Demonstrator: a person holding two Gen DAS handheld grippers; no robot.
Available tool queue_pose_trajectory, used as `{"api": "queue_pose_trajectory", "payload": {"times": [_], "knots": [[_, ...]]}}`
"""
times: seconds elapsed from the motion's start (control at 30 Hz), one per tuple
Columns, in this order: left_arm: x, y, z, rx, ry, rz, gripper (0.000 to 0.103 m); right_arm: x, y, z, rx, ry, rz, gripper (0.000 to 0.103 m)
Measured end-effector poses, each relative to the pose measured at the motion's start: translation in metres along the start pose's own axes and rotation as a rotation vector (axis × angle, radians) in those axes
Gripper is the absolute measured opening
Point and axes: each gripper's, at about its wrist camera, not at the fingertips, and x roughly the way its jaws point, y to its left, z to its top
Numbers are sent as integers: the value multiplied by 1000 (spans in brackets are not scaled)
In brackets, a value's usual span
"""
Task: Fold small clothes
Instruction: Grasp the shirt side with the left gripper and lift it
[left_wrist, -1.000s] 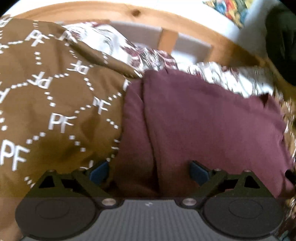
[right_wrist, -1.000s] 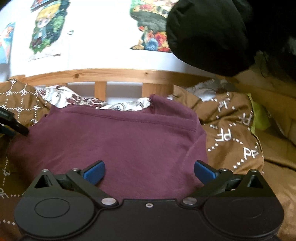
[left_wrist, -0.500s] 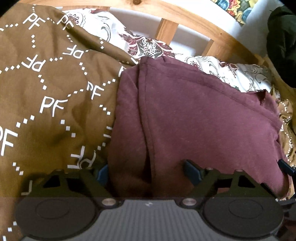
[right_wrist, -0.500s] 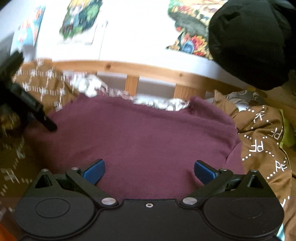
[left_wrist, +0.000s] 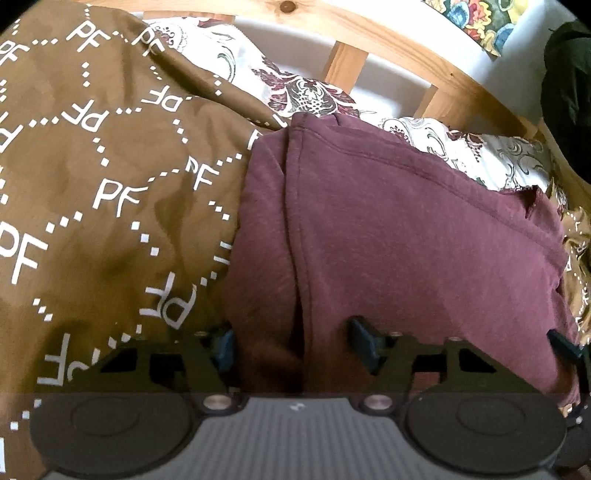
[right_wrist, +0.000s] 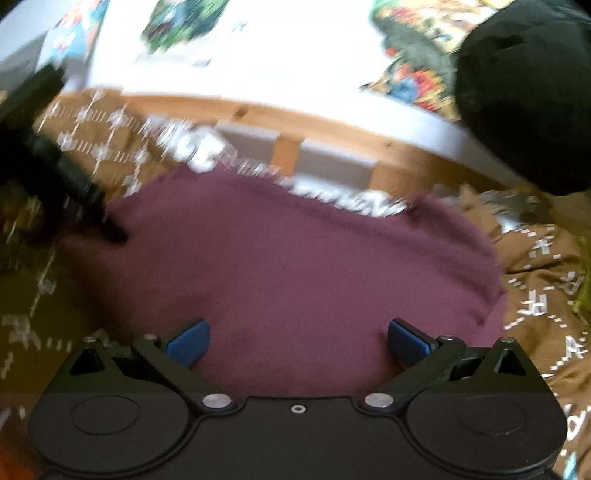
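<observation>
A maroon garment (left_wrist: 406, 236) lies folded on a brown blanket on the bed, its left edge showing stacked layers. My left gripper (left_wrist: 291, 343) is open, its jaws straddling the garment's near left edge, with cloth between them. In the right wrist view the same garment (right_wrist: 295, 266) fills the middle. My right gripper (right_wrist: 297, 341) is open and empty, low over the garment's near edge. The left gripper's black body (right_wrist: 70, 192) shows at the garment's left side. The right gripper's fingertip (left_wrist: 563, 343) shows at the far right of the left wrist view.
A brown blanket printed "PF" (left_wrist: 110, 184) covers the bed around the garment. A floral sheet (left_wrist: 306, 92) and a wooden headboard (left_wrist: 388, 33) lie behind. A black bulky object (right_wrist: 524, 92) hangs at the upper right. Posters are on the white wall.
The left gripper has pushed in over the garment's left edge and its jaws have narrowed slightly. The right gripper has swung right and down over the garment; its view is blurred.
</observation>
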Motion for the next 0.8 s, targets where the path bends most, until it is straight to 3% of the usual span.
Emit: {"api": "queue_pose_trajectory", "payload": {"times": [0.07, 0.2, 0.4, 0.47, 0.63, 0.8], "knots": [[-1, -2, 1, 3, 3, 5, 53, 1, -2, -2, 11, 4, 8, 102], [-10, -25, 3, 102, -18, 73, 23, 0, -5, -3, 30, 9, 17, 102], [-31, -82, 3, 301, -105, 223, 16, -5, -7, -2, 19, 16, 12, 102], [-41, -103, 2, 359, -155, 233, 15, -7, -8, -1, 11, 20, 11, 102], [-71, -158, 3, 482, -274, 128, 15, -16, -17, 6, -42, -4, -25, 102], [-75, -210, -1, 582, -285, 12, 14, -23, -47, 13, -50, -35, -142, 102]]}}
